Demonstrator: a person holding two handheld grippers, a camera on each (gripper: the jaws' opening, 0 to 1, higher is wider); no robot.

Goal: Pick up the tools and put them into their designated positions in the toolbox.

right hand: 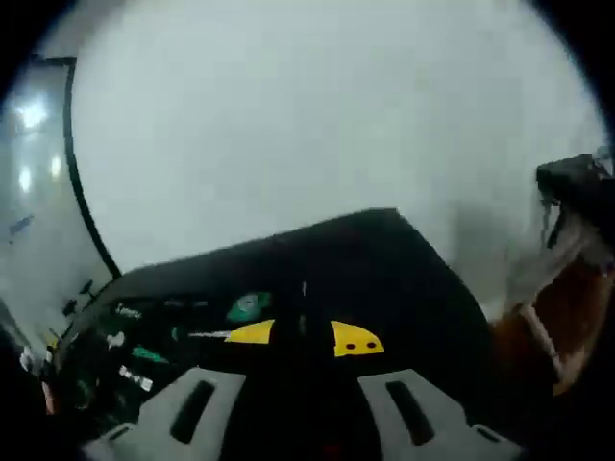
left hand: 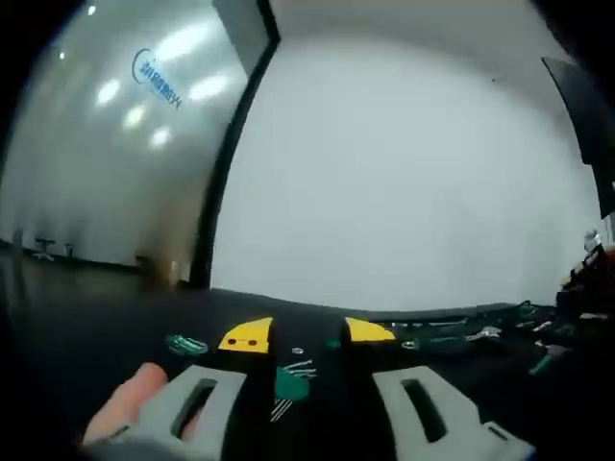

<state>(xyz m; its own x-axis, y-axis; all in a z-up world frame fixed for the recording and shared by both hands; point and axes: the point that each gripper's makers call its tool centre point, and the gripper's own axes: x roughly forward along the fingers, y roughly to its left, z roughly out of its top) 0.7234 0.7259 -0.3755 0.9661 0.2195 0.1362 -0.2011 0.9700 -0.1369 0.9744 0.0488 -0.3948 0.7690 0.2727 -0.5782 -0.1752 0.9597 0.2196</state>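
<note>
Left gripper: rising from the bottom centre of the left gripper view, two grey jaws with yellow tips set apart, clamped on nothing.
Finger: pinkish and blurred, at the lower left of the left gripper view, against the left jaw's outer side.
Dark table: across the lower part of the left gripper view, tilted slightly.
Tools: small green and silver pieces lying on the table, to the right of centre and beyond the jaw tips; kinds too blurred to tell.
Green-handled piece: on the table just left of the left jaw tip.
Wall: pale, across the upper right; glossy panel at upper left with light reflections.
Right gripper: at bottom centre of the right gripper view, yellow tips apart, holding nothing.
Toolbox area: dark, at lower left of the right gripper view, with green and silver items; slots too blurred to tell.
</note>
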